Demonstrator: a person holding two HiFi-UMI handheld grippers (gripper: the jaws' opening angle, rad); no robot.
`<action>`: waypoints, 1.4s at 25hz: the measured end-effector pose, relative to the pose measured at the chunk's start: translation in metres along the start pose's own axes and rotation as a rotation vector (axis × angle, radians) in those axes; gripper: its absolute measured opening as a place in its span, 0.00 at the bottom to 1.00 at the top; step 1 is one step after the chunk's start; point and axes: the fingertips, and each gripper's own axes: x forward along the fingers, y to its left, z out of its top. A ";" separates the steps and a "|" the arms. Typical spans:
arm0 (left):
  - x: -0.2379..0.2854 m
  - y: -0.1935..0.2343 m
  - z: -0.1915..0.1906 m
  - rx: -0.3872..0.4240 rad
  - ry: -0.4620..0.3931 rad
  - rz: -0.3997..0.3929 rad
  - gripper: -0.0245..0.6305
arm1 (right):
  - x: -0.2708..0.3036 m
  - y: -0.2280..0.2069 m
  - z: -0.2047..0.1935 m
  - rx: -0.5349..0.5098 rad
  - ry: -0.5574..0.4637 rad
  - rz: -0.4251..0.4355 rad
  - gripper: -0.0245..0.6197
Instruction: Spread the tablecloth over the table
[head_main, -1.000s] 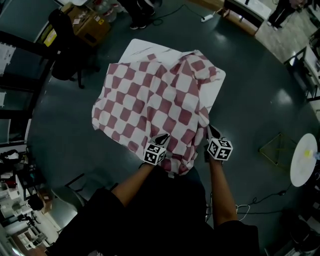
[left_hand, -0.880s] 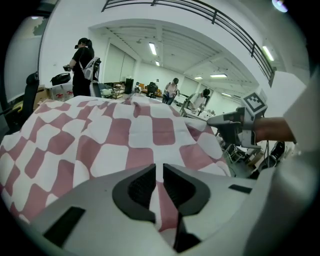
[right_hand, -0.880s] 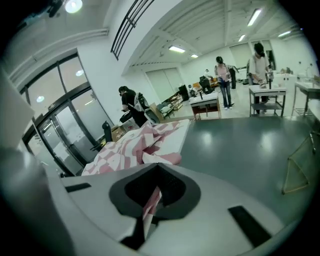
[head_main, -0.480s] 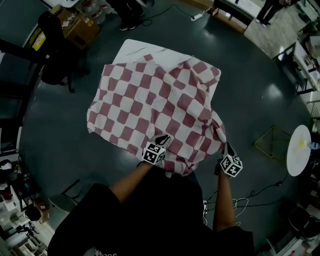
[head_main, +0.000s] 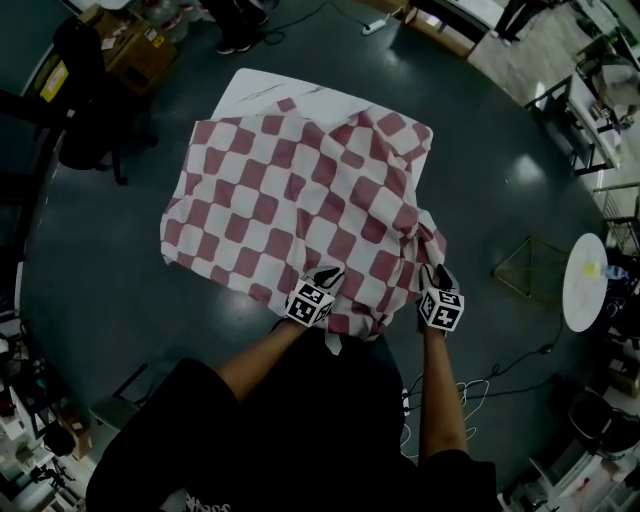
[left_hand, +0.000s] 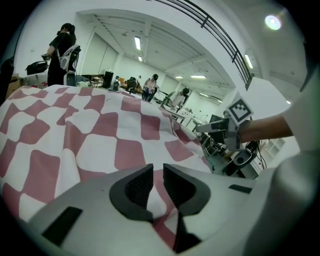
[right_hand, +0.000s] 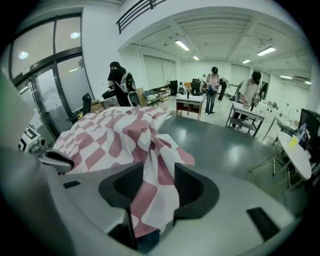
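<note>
The red-and-white checked tablecloth (head_main: 300, 200) lies rumpled over the white table (head_main: 250, 85), whose far left corner is bare. My left gripper (head_main: 326, 273) is at the cloth's near edge. In the left gripper view its jaws (left_hand: 158, 182) are shut on a fold of the tablecloth (left_hand: 100, 130). My right gripper (head_main: 434, 272) is at the near right corner. Its jaws (right_hand: 159, 182) have just been opening and stand wide, and a strip of the tablecloth (right_hand: 150, 150) hangs loose between them.
A round white side table (head_main: 583, 295) stands at the right, with a wire frame (head_main: 525, 265) beside it. Cables (head_main: 470, 385) trail on the dark floor near my right. Cardboard boxes (head_main: 140, 50) and a dark chair (head_main: 85, 120) are at the far left. People stand in the background.
My right gripper drew the cloth's near right corner out to the right, then opened its jaws. The cloth now spreads wider. My left gripper keeps its hold on the near edge.
</note>
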 end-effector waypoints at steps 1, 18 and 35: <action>0.001 -0.003 -0.002 0.013 0.004 -0.005 0.12 | 0.006 0.000 -0.004 -0.019 0.015 0.006 0.35; 0.016 -0.019 -0.026 -0.019 0.060 0.259 0.15 | 0.026 -0.037 0.022 -0.158 -0.022 0.273 0.06; 0.002 -0.035 -0.074 -0.094 0.095 0.211 0.17 | -0.023 -0.124 -0.071 0.086 0.088 0.087 0.12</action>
